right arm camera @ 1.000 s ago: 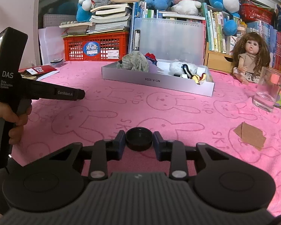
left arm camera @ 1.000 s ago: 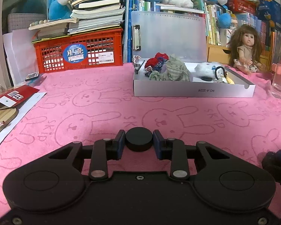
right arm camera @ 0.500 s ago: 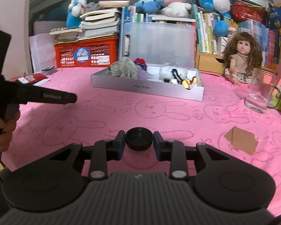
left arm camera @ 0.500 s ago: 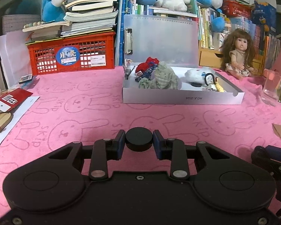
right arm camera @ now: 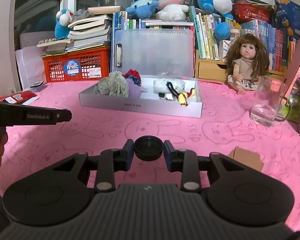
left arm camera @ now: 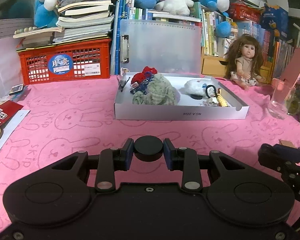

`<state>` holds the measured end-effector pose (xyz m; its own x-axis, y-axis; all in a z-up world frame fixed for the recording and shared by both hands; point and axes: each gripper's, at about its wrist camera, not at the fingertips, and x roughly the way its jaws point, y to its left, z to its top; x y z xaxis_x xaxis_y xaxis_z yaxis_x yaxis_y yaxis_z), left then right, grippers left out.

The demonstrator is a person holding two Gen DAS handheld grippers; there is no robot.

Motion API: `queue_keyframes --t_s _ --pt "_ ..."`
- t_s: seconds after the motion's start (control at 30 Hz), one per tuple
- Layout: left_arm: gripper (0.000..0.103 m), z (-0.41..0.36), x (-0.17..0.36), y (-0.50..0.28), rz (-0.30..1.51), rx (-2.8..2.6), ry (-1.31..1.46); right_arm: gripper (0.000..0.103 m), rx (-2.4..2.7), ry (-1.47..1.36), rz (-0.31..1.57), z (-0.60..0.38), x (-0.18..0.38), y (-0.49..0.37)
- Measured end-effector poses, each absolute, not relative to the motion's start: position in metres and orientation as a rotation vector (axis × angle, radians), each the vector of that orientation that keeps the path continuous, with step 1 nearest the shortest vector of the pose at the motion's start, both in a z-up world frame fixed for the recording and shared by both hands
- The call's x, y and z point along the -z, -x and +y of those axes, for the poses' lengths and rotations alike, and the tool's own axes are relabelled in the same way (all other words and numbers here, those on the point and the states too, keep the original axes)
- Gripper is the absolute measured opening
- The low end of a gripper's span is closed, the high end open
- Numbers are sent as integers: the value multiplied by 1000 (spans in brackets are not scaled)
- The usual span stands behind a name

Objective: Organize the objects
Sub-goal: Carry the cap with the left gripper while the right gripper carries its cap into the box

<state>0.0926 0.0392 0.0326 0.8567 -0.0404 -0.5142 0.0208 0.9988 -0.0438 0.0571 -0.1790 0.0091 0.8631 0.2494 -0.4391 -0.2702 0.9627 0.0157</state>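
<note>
Holding a black round cap (left arm camera: 148, 148) in my left gripper (left arm camera: 148, 150), I have a hollow black lid (right arm camera: 148, 148) clamped in my right gripper (right arm camera: 148, 150). Both hang over pink cloth (left arm camera: 70, 124), nearer me than the white box (left arm camera: 180, 114) of oddments.

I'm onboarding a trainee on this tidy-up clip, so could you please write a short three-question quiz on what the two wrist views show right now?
1. True or false: both tongs are empty.
2. Which stands right of the white tray: A) red crate, B) glass mug, C) book stack?
3. What does the doll sit on?

Key: 1. False: the left tongs grip a black cap, the right tongs a black lid. 2. B, the glass mug. 3. The pink cloth.
</note>
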Motion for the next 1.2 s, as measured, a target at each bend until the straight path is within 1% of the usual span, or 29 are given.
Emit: queue_keyframes --t_s 0.33,0.73,1.2 --pt "30 27 -37 -115 548 66 39 37 -257 7 466 -182 -20 -88" --pt "30 11 -51 -162 537 93 46 37 -238 -28 468 -184 -37 -141" --pt "30 7 -48 -209 540 88 56 37 -202 -53 500 -189 -36 -182"
